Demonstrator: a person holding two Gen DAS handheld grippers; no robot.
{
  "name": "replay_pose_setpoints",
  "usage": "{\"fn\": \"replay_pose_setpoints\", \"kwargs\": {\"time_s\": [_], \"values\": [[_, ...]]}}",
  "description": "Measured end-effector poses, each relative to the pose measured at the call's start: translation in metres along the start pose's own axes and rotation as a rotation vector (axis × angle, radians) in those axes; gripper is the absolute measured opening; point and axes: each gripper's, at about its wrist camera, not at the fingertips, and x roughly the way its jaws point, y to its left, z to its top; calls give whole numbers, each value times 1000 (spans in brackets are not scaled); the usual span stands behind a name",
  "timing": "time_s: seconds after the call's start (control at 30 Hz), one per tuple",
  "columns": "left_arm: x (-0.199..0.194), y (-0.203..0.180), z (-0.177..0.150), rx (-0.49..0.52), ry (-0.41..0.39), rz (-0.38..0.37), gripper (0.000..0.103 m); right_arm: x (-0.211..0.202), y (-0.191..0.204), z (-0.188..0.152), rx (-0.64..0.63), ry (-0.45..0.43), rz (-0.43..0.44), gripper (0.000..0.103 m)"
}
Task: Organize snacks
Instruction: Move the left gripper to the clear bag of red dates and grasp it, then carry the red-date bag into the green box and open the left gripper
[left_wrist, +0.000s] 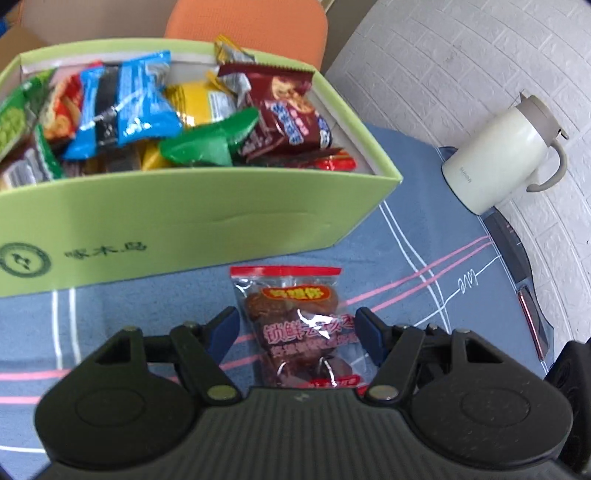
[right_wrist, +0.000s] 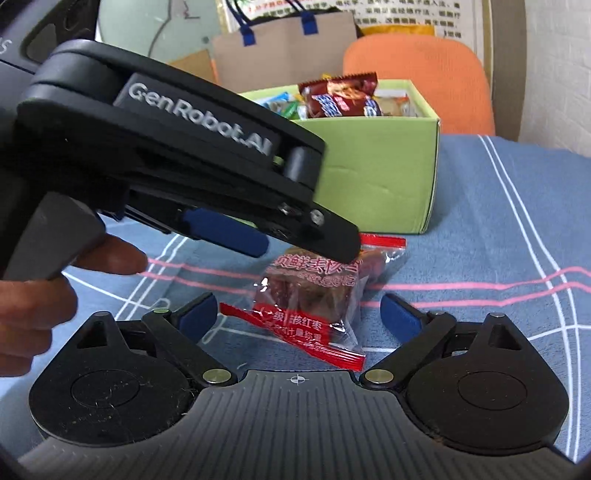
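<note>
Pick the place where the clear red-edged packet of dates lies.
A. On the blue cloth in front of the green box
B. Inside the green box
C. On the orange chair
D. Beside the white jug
A: the packet lies on the cloth, outside the box, between the left gripper's fingers.

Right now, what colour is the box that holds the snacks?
Light green, with dark green print on its front; the box shows best in the left wrist view.
</note>
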Motion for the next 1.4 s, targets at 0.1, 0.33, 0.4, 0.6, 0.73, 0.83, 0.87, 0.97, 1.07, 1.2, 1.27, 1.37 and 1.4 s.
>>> {"fn": "replay_pose_setpoints", "kwargs": {"time_s": [0.1,0.33,0.4,0.6,0.73,0.83,0.87,0.97,1.07,1.2,1.27,1.37,1.4], "values": [[3,3,-2,-16,2,-8,67,8,4,2,-20,0,-23,87],[5,-12,-9,45,-8,40,67,8,-6,-5,-2,-46,9,90],[6,-13,-10,49,-10,44,67,6,-9,-6,-1,-46,5,90],[11,-18,-8,46,-19,47,61,-2,-13,-10,11,-71,-1,67],[4,-19,-17,28,-7,-6,43,-12,-8,-17,21,-86,-26,55],[-14,-17,-38,5,-19,-41,39,-28,-3,-29,41,-99,-20,53],[-21,-17,-47,-1,-32,-45,39,-35,2,-33,41,-103,-21,53],[-47,-18,-75,-12,-92,-14,39,-52,21,-43,19,-103,-22,52],[-76,-11,-102,-68,-152,0,39,-65,42,-47,-6,-102,5,52],[-109,2,-116,-113,-210,7,39,-82,77,-53,-68,-117,26,52],[-124,4,-108,-106,-241,24,39,-86,93,-49,-99,-130,38,52],[-155,11,-89,-96,-314,51,39,-86,109,-27,-135,-166,63,52],[-167,14,-82,-90,-340,62,39,-85,116,-16,-149,-188,71,52]]}}
